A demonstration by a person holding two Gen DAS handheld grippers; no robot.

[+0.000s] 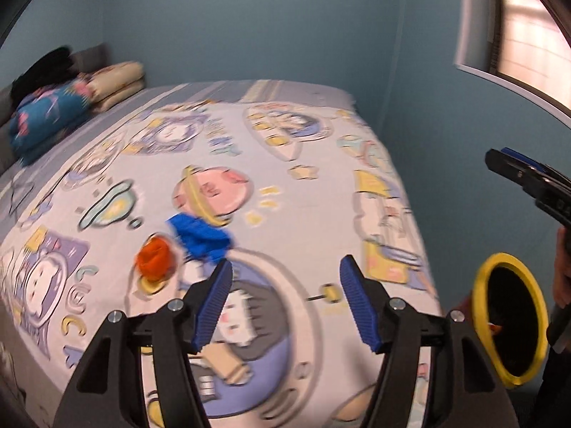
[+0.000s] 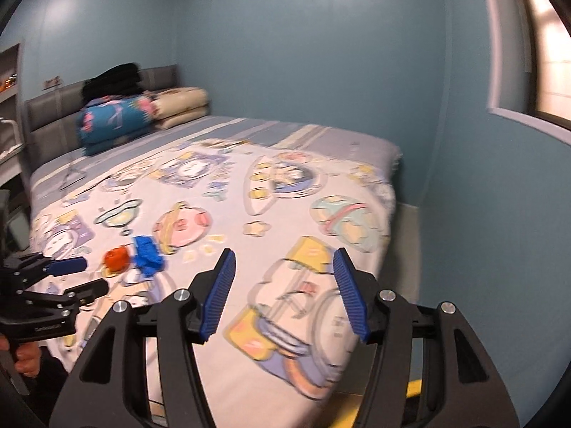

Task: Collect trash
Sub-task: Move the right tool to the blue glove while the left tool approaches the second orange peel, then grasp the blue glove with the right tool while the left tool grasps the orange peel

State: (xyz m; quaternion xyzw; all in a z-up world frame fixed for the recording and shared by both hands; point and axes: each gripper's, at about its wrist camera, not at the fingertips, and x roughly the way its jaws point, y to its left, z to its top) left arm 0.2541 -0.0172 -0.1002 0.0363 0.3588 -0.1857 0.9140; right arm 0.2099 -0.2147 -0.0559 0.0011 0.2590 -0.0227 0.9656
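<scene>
A crumpled blue piece of trash (image 1: 201,237) and a crumpled orange piece (image 1: 155,262) lie side by side on the bed's cartoon-print cover (image 1: 303,207). My left gripper (image 1: 285,274) is open and empty just above the cover, with the blue piece just beyond its left finger. The two pieces also show in the right wrist view, blue (image 2: 148,255) and orange (image 2: 117,258). My right gripper (image 2: 283,264) is open and empty over the bed's near right corner. The left gripper (image 2: 91,276) shows open at the left of the right wrist view.
A yellow-rimmed bin (image 1: 512,324) with a dark inside stands by the bed's right corner. The right gripper (image 1: 517,169) shows at the right edge. Folded quilts (image 2: 142,116) and dark clothes (image 2: 112,80) lie at the grey headboard (image 2: 46,117). Blue walls and a window (image 2: 549,67) close the far side.
</scene>
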